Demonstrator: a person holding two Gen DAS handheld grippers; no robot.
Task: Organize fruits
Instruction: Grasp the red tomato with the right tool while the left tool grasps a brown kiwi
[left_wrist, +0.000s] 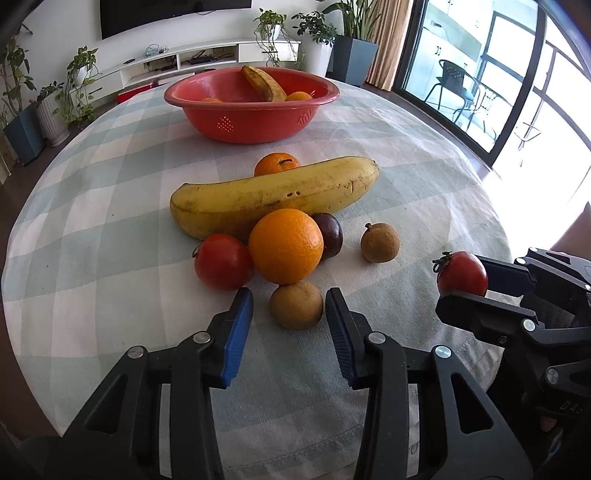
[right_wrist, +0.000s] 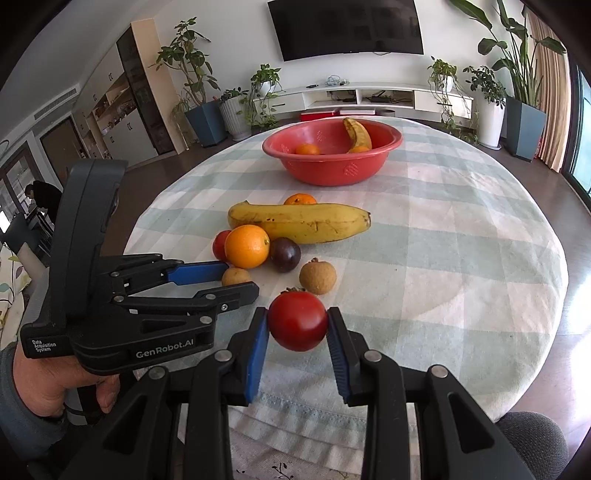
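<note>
The red bowl (right_wrist: 332, 162) is sitting at the far side of the checked tablecloth (right_wrist: 461, 277) and is already holding a banana (right_wrist: 357, 133) and at least two small oranges, so the sorting is under way but far from finished. In front of the bowl, toward the person, a cluster is still waiting: a big banana (left_wrist: 273, 197) with a small orange (left_wrist: 276, 164) just behind it, a large orange (left_wrist: 285, 245), a tomato (left_wrist: 223, 261), a dark plum (left_wrist: 331, 234) and a brown round fruit (left_wrist: 380, 242) set a little apart. The right gripper (right_wrist: 297, 325) is clenching a second tomato (right_wrist: 297, 320) between its blue pads, lifted off the cloth, well short of the bowl. The left gripper (left_wrist: 289, 306) is straddling another brown fruit (left_wrist: 296, 304), the nearest of the cluster, with slim gaps showing on both sides, so it is not gripping yet.
</note>
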